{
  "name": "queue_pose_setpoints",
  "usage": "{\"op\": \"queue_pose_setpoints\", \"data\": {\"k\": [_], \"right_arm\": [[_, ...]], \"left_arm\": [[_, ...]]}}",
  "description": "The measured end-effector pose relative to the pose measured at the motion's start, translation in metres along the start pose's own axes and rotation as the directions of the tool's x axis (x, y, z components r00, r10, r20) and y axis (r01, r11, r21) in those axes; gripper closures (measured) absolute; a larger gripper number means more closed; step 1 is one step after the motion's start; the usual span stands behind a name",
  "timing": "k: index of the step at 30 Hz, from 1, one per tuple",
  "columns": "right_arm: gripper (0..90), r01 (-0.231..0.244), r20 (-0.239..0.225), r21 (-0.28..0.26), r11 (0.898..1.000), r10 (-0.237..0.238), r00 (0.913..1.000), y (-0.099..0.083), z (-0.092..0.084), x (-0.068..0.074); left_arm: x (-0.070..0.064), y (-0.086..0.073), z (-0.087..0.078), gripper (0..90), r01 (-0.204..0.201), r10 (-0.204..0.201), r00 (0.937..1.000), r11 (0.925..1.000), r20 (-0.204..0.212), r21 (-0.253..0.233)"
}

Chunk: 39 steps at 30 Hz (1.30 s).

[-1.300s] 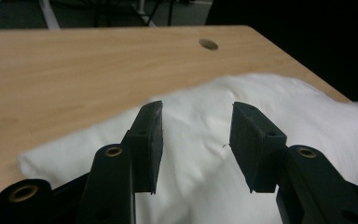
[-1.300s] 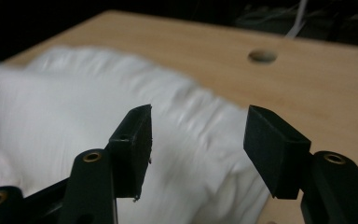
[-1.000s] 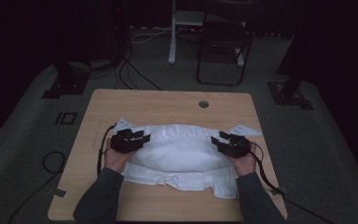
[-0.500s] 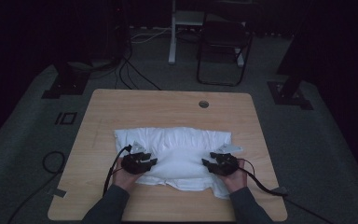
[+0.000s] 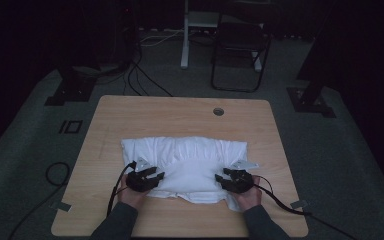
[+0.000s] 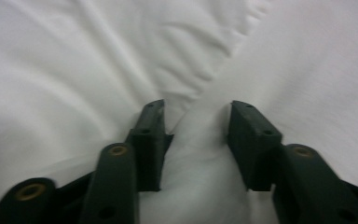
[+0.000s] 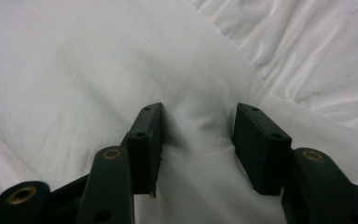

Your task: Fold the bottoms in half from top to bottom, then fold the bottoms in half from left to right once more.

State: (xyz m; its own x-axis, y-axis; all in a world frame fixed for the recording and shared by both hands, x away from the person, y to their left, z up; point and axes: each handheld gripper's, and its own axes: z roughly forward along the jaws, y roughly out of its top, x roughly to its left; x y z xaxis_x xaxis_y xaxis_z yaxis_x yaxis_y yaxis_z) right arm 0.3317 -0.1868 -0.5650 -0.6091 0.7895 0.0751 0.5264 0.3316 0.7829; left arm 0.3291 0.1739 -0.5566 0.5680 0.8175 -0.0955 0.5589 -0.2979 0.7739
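Item: white, wrinkled cloth garment (image 5: 185, 162), folded into a broad band and lying flat across the middle of the pale wooden table with rounded corners (image 5: 180, 112); its near edge runs close to my side of the table. Left hand (image 5: 131, 195): comes in from the bottom edge of the high view, dark sleeve up to the wrist, knuckles up, forearm angled slightly inward. It carries my black two-jaw left gripper (image 5: 147, 179), held low and pointing forward and a little toward the centre, its tips resting at the near left corner of the garment. In the left gripper view the jaws stand about half apart with a raised ridge of white fabric between them; they have just been opening, and the ridge sits in the gap, touching the left jaw, while I cannot tell whether the right jaw presses it. Right hand (image 5: 246, 196): mirrored pose, wrist low, forearm angled inward from the bottom right. It carries my black two-jaw right gripper (image 5: 228, 179), tips at the near right corner of the garment, a grey three-cornered plate (image 5: 243, 164) on top and a cable (image 5: 280, 202) trailing back over the table edge. In the right gripper view its jaws also stand about half apart, bracketing a low puckered fold, the cloth drawn taut against both inner faces.
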Motion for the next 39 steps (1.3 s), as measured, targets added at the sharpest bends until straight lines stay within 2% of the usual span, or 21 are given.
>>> {"op": "queue_pose_setpoints", "data": {"k": [1, 2, 4, 6, 9, 11, 13, 16, 17, 18, 20, 21, 26, 28, 30, 32, 33, 34, 36, 38, 39], "right_arm": [[52.0, -0.002, 0.003, -0.007, 1.0, 0.002, 1.0, 0.0, 0.001, 0.0], [52.1, -0.004, 0.007, -0.016, 1.0, 0.004, 1.0, 0.0, 0.003, 0.0], [52.1, -0.007, 0.006, -0.019, 1.0, 0.008, 1.0, 0.001, 0.005, -0.001], [52.1, -0.014, 0.002, -0.021, 1.0, 0.014, 0.9999, 0.002, 0.006, -0.001], [52.1, -0.016, 0.004, -0.028, 0.999, 0.016, 0.9999, 0.002, 0.007, -0.001], [52.1, -0.019, 0.008, -0.029, 0.999, 0.02, 0.9998, 0.001, 0.006, 0.0], [52.1, -0.017, 0.012, -0.034, 0.999, 0.017, 0.9998, 0.001, 0.006, 0.0], [52.1, -0.018, 0.016, -0.038, 0.999, 0.019, 0.9997, 0.0, 0.006, 0.001], [52.1, -0.018, 0.017, -0.039, 0.999, 0.019, 0.9997, 0.0, 0.006, 0.001], [52.1, -0.018, 0.018, -0.04, 0.999, 0.019, 0.9997, 0.0, 0.006, 0.001], [52.1, -0.019, 0.019, -0.041, 0.999, 0.019, 0.9996, -0.001, 0.006, 0.001], [52.1, -0.018, 0.019, -0.042, 0.999, 0.018, 0.9997, -0.001, 0.006, 0.001], [52.1, -0.015, 0.021, -0.048, 0.999, 0.016, 0.9997, -0.001, 0.006, 0.002], [52.0, -0.013, 0.021, -0.049, 0.999, 0.015, 0.9997, -0.001, 0.006, 0.002], [52.0, -0.012, 0.019, -0.052, 0.999, 0.013, 0.9997, -0.002, 0.006, 0.002], [52.0, -0.011, 0.015, -0.053, 0.999, 0.012, 0.9998, -0.002, 0.007, 0.002], [52.0, -0.011, 0.015, -0.053, 0.999, 0.012, 0.9998, -0.002, 0.007, 0.002], [52.0, -0.011, 0.01, -0.055, 0.998, 0.012, 0.9999, -0.002, 0.007, 0.002], [52.0, -0.011, 0.006, -0.057, 0.998, 0.012, 0.9999, -0.002, 0.007, 0.002], [52.0, -0.011, 0.005, -0.058, 0.998, 0.011, 0.9999, -0.002, 0.008, 0.002], [52.0, -0.011, 0.004, -0.058, 0.998, 0.011, 0.9999, -0.002, 0.008, 0.002]], "left_arm": [[0.006, 0.001, -0.003, 52.6, 0.047, -0.046, 0.9988, 0.9988, 0.018, -0.014], [0.009, 0.001, -0.005, 48.0, 0.065, -0.064, 0.9977, 0.9975, 0.021, -0.027], [0.015, 0.003, -0.014, 40.7, 0.086, -0.087, 0.9961, 0.9942, -0.01, -0.064], [0.021, 0.003, -0.02, 35.2, 0.09, -0.097, 0.9919, 0.9919, -0.082, -0.089], [0.03, 0.002, -0.023, 28.1, 0.123, -0.136, 0.9776, 0.9885, -0.161, -0.088], [0.035, 0.001, -0.022, 23.7, 0.129, -0.142, 0.9716, 0.9883, -0.189, -0.082], [0.035, 0.0, -0.017, 17.1, 0.122, -0.135, 0.9567, 0.9904, -0.258, -0.064], [0.038, -0.001, -0.011, 8.2, 0.133, -0.137, 0.9395, 0.9905, -0.314, -0.036], [0.042, -0.002, -0.008, 5.4, 0.158, -0.157, 0.9355, 0.9872, -0.316, -0.024], [0.044, -0.003, -0.006, 1.6, 0.175, -0.169, 0.9348, 0.9846, -0.312, -0.012], [0.051, -0.005, -0.002, 0.0, 0.23, -0.219, 0.9301, 0.9733, -0.295, 0.0], [0.052, -0.005, -0.002, 0.0, 0.23, -0.22, 0.9256, 0.9733, -0.308, -0.006], [0.052, -0.005, -0.002, 0.0, 0.224, -0.213, 0.9209, 0.9746, -0.326, -0.005], [0.052, -0.005, -0.002, 0.0, 0.222, -0.212, 0.9144, 0.975, -0.345, -0.011], [0.053, -0.005, -0.004, 0.0, 0.224, -0.214, 0.9121, 0.9746, -0.35, -0.013], [0.055, -0.006, -0.003, 0.0, 0.244, -0.232, 0.9065, 0.9698, -0.353, -0.012], [0.055, -0.006, -0.003, 0.0, 0.244, -0.232, 0.9065, 0.9698, -0.353, -0.012], [0.058, -0.006, -0.003, 0.0, 0.26, -0.249, 0.9019, 0.9655, -0.353, -0.016], [0.058, -0.006, -0.003, 0.0, 0.263, -0.25, 0.8969, 0.9647, -0.365, -0.015], [0.057, -0.006, -0.004, 0.0, 0.257, -0.244, 0.893, 0.9662, -0.378, -0.016], [0.055, -0.006, -0.004, 0.0, 0.232, -0.22, 0.8906, 0.9725, -0.398, -0.019]]}}
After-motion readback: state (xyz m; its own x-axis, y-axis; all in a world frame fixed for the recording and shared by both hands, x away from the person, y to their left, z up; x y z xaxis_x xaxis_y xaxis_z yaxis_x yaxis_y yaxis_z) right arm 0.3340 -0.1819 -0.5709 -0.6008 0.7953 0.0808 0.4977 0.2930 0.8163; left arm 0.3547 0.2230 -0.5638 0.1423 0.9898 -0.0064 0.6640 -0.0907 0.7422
